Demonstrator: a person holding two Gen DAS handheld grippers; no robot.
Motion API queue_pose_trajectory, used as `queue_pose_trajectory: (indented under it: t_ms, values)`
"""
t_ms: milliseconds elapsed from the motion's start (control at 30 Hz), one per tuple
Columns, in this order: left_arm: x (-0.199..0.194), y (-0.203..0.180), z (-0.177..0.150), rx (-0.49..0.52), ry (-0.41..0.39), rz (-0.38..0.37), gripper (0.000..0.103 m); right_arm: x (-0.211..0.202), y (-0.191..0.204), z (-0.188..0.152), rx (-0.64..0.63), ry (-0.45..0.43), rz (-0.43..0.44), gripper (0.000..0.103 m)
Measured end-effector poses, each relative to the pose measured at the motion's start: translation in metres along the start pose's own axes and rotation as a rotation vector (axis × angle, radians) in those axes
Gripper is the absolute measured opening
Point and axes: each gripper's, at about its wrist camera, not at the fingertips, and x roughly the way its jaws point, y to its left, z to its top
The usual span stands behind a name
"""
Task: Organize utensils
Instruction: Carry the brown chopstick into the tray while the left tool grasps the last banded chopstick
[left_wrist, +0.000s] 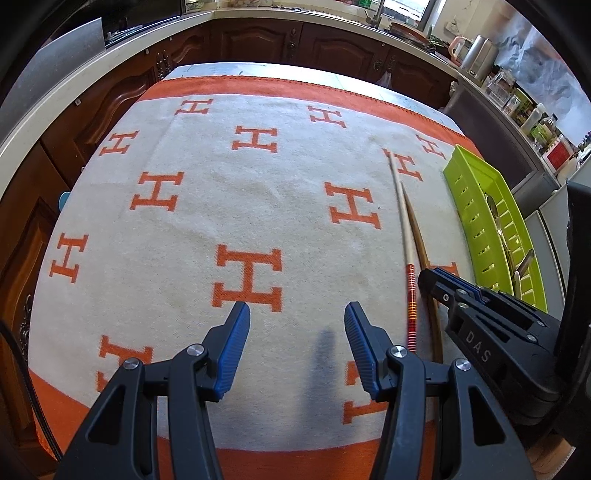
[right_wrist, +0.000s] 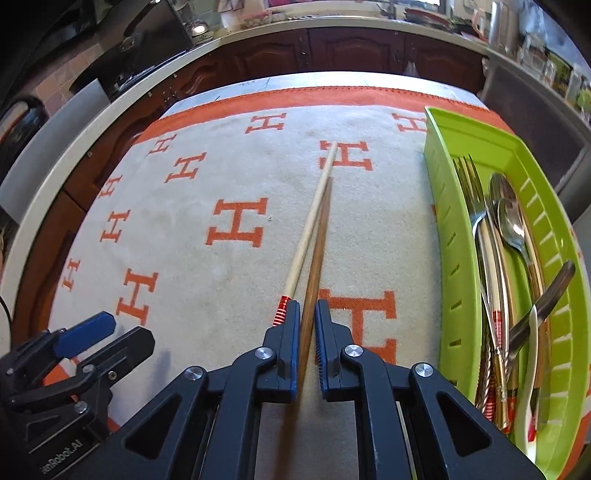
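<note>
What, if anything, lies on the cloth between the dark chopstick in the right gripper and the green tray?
Nothing visible. The right gripper grips the dark chopstick; only bare cloth separates it from the green tray. The pale chopstick lies on its other side.

left gripper (left_wrist: 297, 319) is held pitched steeply down, jaws parted about halfway, nothing between them. right gripper (right_wrist: 306, 312) is pitched down likewise, jaws clamped.

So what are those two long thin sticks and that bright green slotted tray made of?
Both chopsticks look wooden: the pale chopstick matte with shiny red banding, the darker brown chopstick showing grain. The lime green slotted tray looks like moulded plastic, smooth and slightly glossy.
</note>
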Motion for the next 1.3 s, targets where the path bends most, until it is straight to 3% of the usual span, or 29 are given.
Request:
queue_pose_trajectory:
  t_ms: [200, 400, 533, 733, 833, 1000, 1033, 1067, 1100, 1167, 1300]
  values:
    - [0.006, -0.013, 0.008, 0.017, 0.026, -0.039, 0.052, -0.021, -0.025, 0.001, 0.094, -0.011, 0.095, 0.006]
    - [0.020, -0.041, 0.023, 0.054, 0.057, -0.073, 0.052, -0.070, -0.062, 0.010, 0.182, -0.096, 0.153, 0.006]
    - [0.033, -0.056, 0.032, 0.068, 0.077, -0.063, 0.052, -0.103, -0.098, 0.016, 0.235, -0.155, 0.138, 0.006]
    - [0.051, -0.077, 0.040, 0.086, 0.110, -0.038, 0.052, -0.133, -0.154, 0.021, 0.266, -0.217, 0.043, 0.006]
    - [0.056, -0.087, 0.041, 0.111, 0.098, 0.000, 0.052, -0.130, -0.171, 0.023, 0.260, -0.206, 0.014, 0.006]
    - [0.061, -0.097, 0.045, 0.137, 0.085, 0.055, 0.051, -0.111, -0.191, 0.023, 0.287, -0.154, 0.042, 0.009]
    - [0.062, -0.099, 0.045, 0.144, 0.084, 0.072, 0.050, -0.106, -0.193, 0.021, 0.304, -0.147, 0.048, 0.014]
    - [0.062, -0.101, 0.045, 0.152, 0.081, 0.087, 0.042, -0.105, -0.198, 0.020, 0.326, -0.145, 0.061, 0.018]
    - [0.061, -0.101, 0.044, 0.160, 0.074, 0.098, 0.027, -0.102, -0.197, 0.018, 0.335, -0.148, 0.070, 0.022]
    - [0.060, -0.100, 0.045, 0.150, 0.075, 0.081, 0.007, -0.100, -0.197, 0.014, 0.351, -0.161, 0.086, 0.024]
    - [0.059, -0.096, 0.047, 0.121, 0.081, 0.059, 0.003, -0.105, -0.203, 0.008, 0.385, -0.181, 0.110, 0.028]
